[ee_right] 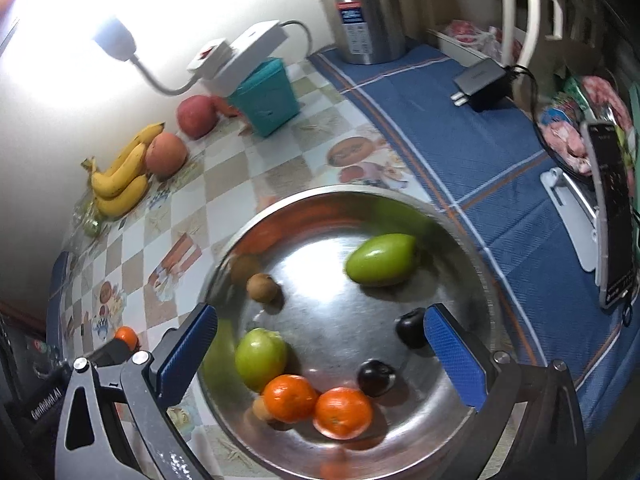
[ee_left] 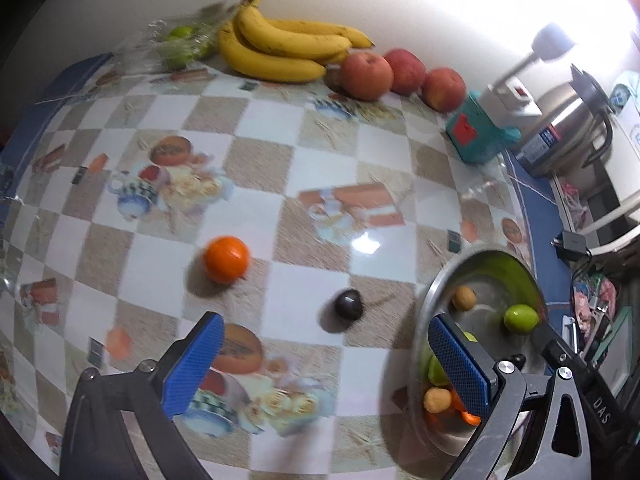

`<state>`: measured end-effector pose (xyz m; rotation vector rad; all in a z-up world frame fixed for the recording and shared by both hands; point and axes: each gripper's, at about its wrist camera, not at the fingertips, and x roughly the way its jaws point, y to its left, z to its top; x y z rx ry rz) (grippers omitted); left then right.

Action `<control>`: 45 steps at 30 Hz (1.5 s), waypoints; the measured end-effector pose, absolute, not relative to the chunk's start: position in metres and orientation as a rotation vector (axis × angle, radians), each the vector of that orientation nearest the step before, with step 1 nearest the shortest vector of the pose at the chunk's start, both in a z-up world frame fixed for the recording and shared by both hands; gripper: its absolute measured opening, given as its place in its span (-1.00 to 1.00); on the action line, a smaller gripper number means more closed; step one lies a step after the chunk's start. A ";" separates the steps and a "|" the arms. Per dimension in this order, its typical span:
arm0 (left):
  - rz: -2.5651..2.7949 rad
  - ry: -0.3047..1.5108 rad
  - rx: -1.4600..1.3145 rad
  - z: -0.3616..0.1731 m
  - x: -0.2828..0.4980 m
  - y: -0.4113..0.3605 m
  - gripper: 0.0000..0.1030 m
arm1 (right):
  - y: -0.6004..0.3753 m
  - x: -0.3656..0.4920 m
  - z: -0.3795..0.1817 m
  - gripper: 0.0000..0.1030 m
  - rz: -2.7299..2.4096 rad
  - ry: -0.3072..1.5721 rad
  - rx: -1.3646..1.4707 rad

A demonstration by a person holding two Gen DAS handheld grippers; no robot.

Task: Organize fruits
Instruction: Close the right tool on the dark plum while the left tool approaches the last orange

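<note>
Your left gripper [ee_left: 320, 364] is hovering with jaws spread and empty over the glossy checkered desk [ee_left: 304, 152]. Ahead of it a smooth round orange [ee_left: 226, 259] and a small dark plum [ee_left: 348, 304] are lying apart on the cloth.

Your right gripper [ee_right: 320, 348] is hanging over the shiny steel bowl [ee_right: 456, 224], jaws also spread wide, gripping nothing. Inside the bowl you are seeing two oranges [ee_right: 316, 404], two green fruits [ee_right: 381, 259], two dark plums [ee_right: 376, 377] and a brownish round fruit [ee_right: 262, 287]; another tan one is sitting half hidden behind an orange. The right pad is partly covering one plum.

Against the wall a bunch of bananas [ee_left: 280, 46] is lying beside three red apples [ee_left: 400, 74]. Greenish fruits in a clear bag [ee_left: 180, 44] are blurring too much to count.
</note>
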<state>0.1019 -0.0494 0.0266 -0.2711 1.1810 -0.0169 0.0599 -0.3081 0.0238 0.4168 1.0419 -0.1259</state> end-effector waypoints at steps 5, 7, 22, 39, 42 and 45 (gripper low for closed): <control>0.055 1.152 -0.249 0.030 0.106 -0.018 1.00 | -0.282 0.066 0.023 0.99 -0.089 1.059 0.362; 0.081 1.143 -0.249 0.031 0.107 -0.005 1.00 | -0.271 0.068 0.023 0.99 -0.074 1.062 0.349; 0.153 1.126 -0.329 0.025 0.108 0.054 1.00 | -0.183 0.085 0.032 0.98 0.089 1.031 0.230; 0.012 1.159 -0.230 -0.004 0.135 0.032 0.98 | -0.130 0.112 -0.012 -0.14 0.156 1.160 0.078; -0.021 1.174 -0.251 -0.012 0.137 0.028 0.85 | -0.126 0.113 -0.018 -0.21 0.153 1.174 0.057; -0.023 1.183 -0.229 -0.018 0.139 0.024 0.67 | -0.122 0.113 -0.022 -0.22 0.144 1.185 0.029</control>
